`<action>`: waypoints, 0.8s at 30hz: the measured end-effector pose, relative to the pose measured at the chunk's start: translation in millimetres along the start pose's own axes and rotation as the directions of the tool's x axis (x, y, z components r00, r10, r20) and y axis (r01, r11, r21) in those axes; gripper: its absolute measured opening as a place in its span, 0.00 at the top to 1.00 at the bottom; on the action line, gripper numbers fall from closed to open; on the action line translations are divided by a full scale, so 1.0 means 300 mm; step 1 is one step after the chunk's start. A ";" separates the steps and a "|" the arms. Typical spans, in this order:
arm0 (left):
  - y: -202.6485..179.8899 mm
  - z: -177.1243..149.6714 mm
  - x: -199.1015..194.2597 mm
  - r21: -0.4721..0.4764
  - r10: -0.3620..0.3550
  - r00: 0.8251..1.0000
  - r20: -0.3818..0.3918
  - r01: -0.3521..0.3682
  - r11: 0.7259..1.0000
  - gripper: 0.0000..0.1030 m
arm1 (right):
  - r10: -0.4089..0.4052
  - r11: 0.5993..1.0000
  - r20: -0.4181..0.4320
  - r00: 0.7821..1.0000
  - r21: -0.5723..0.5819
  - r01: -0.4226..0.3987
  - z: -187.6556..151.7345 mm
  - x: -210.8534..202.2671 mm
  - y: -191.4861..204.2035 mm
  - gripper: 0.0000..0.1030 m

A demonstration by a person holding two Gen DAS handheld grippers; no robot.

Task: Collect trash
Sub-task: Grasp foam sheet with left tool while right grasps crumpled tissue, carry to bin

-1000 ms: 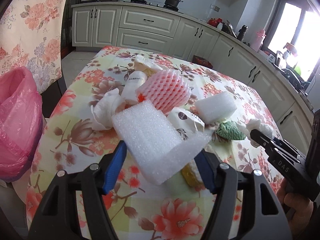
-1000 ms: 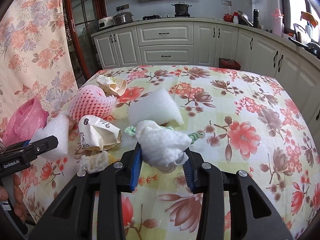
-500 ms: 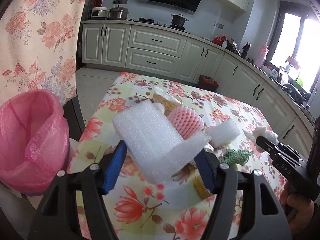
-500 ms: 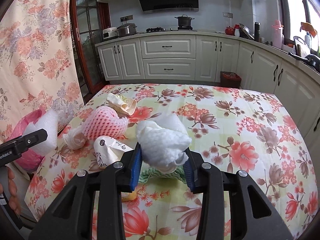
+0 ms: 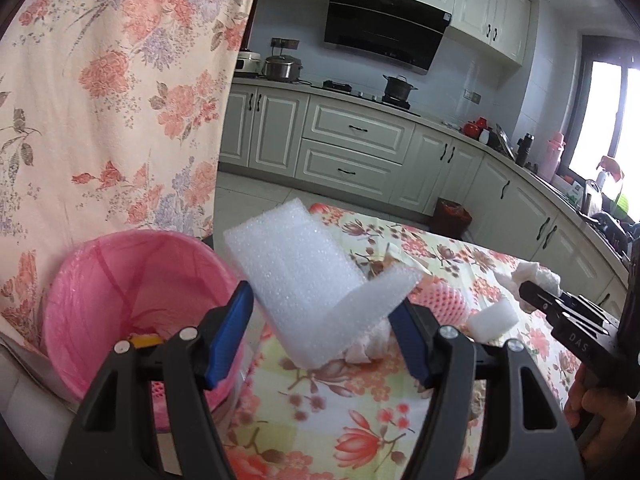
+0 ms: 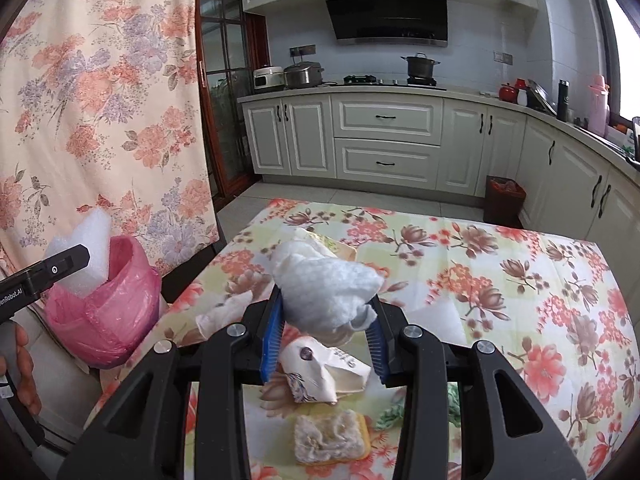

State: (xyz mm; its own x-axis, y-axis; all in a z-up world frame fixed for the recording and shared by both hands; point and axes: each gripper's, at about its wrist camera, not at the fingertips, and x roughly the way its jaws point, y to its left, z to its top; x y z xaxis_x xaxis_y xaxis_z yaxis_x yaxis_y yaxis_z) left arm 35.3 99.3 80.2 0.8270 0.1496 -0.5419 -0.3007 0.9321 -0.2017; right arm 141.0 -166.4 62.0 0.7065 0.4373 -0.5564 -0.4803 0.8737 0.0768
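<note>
Left tongs (image 5: 322, 334): jaws fairly wide but clamped on a folded white foam sheet (image 5: 304, 280), which bridges them and sticks up and forward. Right tongs (image 6: 326, 340): nearly closed, pinching a crumpled white tissue wad (image 6: 324, 288).

Step in hand, as I judge it: carrying both pieces to the pink-lined bin (image 5: 132, 296) at the worktop's left edge. The foam is beside the bin's mouth, not yet over it. From the right view it shows against the bin rim. To do this well, I'd bring the foam fully over the opening before letting go; it is light and springy, so a release at the rim could let it unfold and bounce out. Tilt it down into the liner, then open. The tissue should follow only once the left tongs clear the mouth, so the two don't collide. Something yellow already lies in the bin.

Worktop (image 6: 520, 280): floral cloth in yellow, pink and brown. Still on it, near to far: a yellow sponge with a frayed top (image 6: 332, 436), a crumpled printed paper wrapper (image 6: 324, 372), a bit of green patterned fabric (image 6: 394, 414), loose tissue (image 6: 228, 312), a pink foam fruit net (image 5: 440, 300), a small white foam block (image 5: 490, 318). Plenty left to collect.

Room: floral curtain (image 5: 100, 100) on the left behind the bin, cream kitchen cabinets (image 6: 384, 140), a stove with a pot, a black range hood (image 6: 388, 8), and a bright window on the right.
</note>
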 end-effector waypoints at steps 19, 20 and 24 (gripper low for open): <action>0.428 0.081 -0.089 -0.085 0.170 0.983 0.064 -0.165 0.983 0.36 | 0.237 0.960 -0.007 0.972 -0.150 -0.235 0.186 0.182 0.526 0.64; 0.442 0.080 -0.091 -0.086 0.176 0.982 0.062 -0.170 0.982 0.36 | 0.250 0.956 -0.012 0.968 -0.158 -0.248 0.191 0.190 0.556 0.64; 0.493 0.075 -0.096 -0.096 0.194 0.979 0.055 -0.188 0.977 0.36 | 0.307 0.934 -0.032 0.951 -0.183 -0.307 0.206 0.233 0.681 0.64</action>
State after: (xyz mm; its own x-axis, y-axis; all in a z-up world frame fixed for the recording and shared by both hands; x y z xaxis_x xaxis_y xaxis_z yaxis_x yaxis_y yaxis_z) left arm -22.3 240.3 84.3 0.7778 0.3457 -0.5249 -0.4954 0.8512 -0.1736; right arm 124.3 55.8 89.9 0.5082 0.6773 -0.5319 -0.7607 0.6426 0.0915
